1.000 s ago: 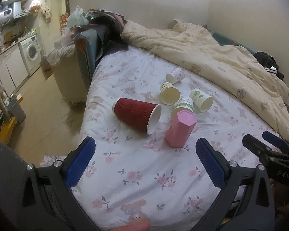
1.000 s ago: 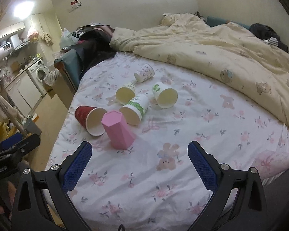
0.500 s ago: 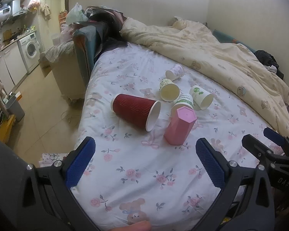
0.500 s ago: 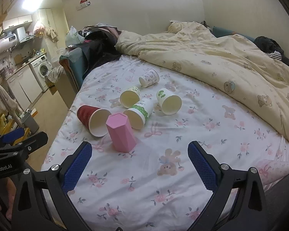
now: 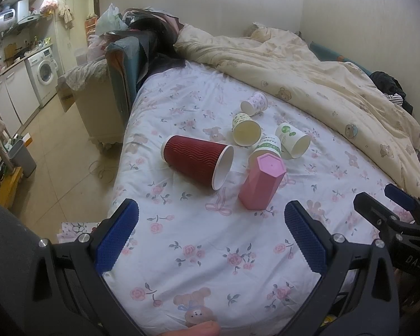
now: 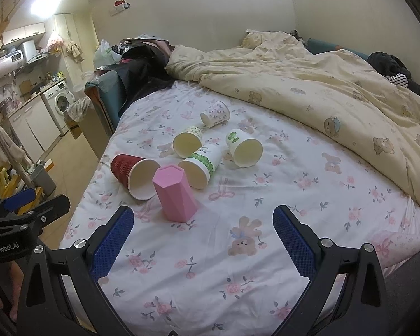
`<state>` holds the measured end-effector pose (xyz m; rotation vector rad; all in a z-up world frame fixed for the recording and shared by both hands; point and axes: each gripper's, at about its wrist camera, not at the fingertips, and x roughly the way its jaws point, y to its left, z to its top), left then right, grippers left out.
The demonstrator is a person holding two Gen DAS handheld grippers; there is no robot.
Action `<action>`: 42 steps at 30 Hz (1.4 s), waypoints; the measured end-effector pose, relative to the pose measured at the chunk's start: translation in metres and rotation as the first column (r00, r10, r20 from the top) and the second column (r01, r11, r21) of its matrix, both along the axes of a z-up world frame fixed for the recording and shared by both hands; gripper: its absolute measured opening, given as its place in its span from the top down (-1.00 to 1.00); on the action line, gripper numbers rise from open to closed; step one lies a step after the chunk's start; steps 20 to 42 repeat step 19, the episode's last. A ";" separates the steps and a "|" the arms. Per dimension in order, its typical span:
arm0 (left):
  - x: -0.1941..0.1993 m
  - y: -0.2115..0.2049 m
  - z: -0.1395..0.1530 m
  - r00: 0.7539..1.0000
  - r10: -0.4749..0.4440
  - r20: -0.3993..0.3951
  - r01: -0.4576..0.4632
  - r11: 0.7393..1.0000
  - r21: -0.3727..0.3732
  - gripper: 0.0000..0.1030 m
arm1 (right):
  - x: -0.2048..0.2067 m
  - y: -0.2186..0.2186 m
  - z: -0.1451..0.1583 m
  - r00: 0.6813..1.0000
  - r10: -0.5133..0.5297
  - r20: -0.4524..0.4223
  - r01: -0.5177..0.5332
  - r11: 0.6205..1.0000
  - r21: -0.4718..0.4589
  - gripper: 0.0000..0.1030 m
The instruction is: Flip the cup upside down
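A pink faceted cup (image 5: 261, 184) (image 6: 175, 195) stands upside down on the floral bedsheet. A red ribbed paper cup (image 5: 197, 161) (image 6: 133, 173) lies on its side beside it. Several white paper cups lie on their sides behind: a green-banded one (image 6: 200, 166), a green-leaf one (image 6: 243, 147), a yellow-patterned one (image 6: 187, 142) and a pink-patterned one (image 6: 216, 114). My left gripper (image 5: 210, 235) is open and empty, short of the cups. My right gripper (image 6: 203, 239) is open and empty, just in front of the pink cup.
A cream bear-print duvet (image 6: 308, 84) covers the bed's far right. The bed's left edge (image 5: 120, 168) drops to a tiled floor. A piled sofa (image 5: 126, 64) stands beyond, with a washing machine (image 5: 43, 74) at far left.
Both grippers have drawn back and tilted a little, so the cups sit slightly farther away. The cups have not moved. Both grippers stay open.
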<state>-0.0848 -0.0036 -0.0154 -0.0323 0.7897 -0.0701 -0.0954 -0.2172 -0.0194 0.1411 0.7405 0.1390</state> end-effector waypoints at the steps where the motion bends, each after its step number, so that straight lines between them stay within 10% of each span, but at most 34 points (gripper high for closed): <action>1: 0.000 0.000 0.000 1.000 0.001 0.000 -0.001 1.000 0.001 -1.00 | 0.000 0.000 0.000 1.000 -0.001 0.000 0.001 1.000 -0.001 -0.98; 42: 0.001 -0.001 -0.001 1.000 -0.010 -0.012 0.010 1.000 -0.017 -1.00 | -0.001 -0.004 0.000 1.000 -0.015 0.002 0.015 1.000 0.011 -0.98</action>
